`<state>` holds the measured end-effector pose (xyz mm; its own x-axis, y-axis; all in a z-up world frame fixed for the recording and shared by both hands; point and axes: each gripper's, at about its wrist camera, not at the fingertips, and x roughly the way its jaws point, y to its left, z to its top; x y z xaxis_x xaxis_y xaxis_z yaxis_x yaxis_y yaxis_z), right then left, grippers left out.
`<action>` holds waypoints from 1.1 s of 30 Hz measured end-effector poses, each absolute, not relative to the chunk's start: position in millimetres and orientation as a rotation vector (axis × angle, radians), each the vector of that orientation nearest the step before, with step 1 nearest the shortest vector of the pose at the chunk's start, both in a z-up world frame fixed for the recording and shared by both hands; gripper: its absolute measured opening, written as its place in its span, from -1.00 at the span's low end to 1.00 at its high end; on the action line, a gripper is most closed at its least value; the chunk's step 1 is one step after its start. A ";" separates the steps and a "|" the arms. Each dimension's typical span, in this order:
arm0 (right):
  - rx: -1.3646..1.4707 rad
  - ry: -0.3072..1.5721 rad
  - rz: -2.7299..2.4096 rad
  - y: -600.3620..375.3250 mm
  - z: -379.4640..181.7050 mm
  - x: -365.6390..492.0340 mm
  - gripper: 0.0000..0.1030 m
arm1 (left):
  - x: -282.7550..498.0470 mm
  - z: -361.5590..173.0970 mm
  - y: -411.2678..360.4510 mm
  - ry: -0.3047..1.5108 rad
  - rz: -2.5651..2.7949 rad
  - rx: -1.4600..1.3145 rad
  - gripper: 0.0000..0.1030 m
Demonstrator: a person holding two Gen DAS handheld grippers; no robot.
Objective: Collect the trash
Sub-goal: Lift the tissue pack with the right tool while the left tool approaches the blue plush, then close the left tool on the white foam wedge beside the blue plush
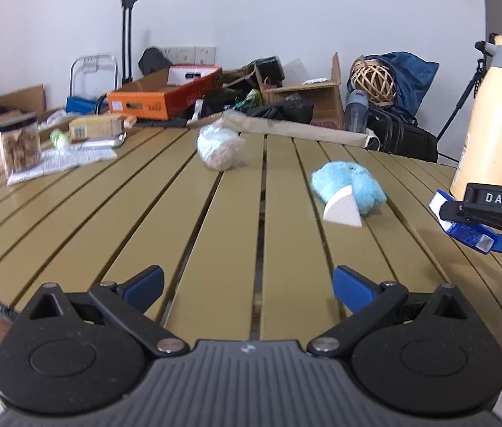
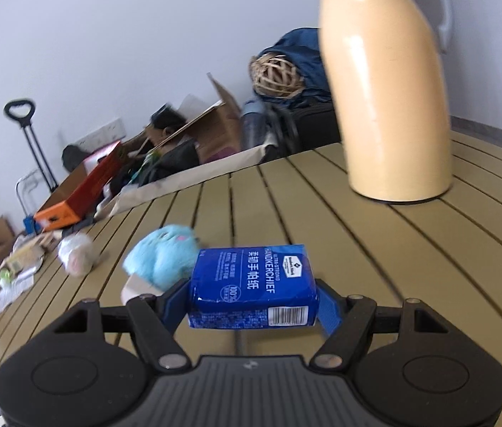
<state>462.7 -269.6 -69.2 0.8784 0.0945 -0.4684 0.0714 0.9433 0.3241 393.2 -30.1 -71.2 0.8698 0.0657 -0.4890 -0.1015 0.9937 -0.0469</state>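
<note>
Holding the tissue pack (image 2: 252, 286) in my right gripper (image 2: 251, 306) — pads clamped on both ends, above the table (image 2: 375, 267).
My left gripper (image 1: 247, 284) hangs open — plush (image 1: 348, 188) and wrapped ball (image 1: 217, 149) lie ahead, flask (image 2: 386, 82) upright beyond.

Bright, even light; motion blur, fisheye-warped edges.

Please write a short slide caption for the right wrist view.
Right gripper fingers clamp a blue handkerchief tissue pack above the slatted olive table, beside a tall cream thermos jug.
</note>
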 end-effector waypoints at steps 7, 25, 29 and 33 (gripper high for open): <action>0.371 0.457 -0.061 -297.3 -68.2 457.9 0.39 | 420.6 -57.3 -62.9 0.481 0.074 -0.008 1.00; 0.386 0.398 -0.173 -336.5 -74.5 454.3 0.39 | 532.2 -62.2 -117.2 0.655 0.098 0.063 1.00; 0.410 0.399 -0.186 -343.4 -77.4 455.5 0.39 | 539.5 -68.0 -122.9 0.663 0.100 0.094 0.92; 0.415 0.394 -0.186 -344.8 -77.4 455.5 0.39 | 545.8 -69.7 -124.2 0.680 0.094 0.093 0.63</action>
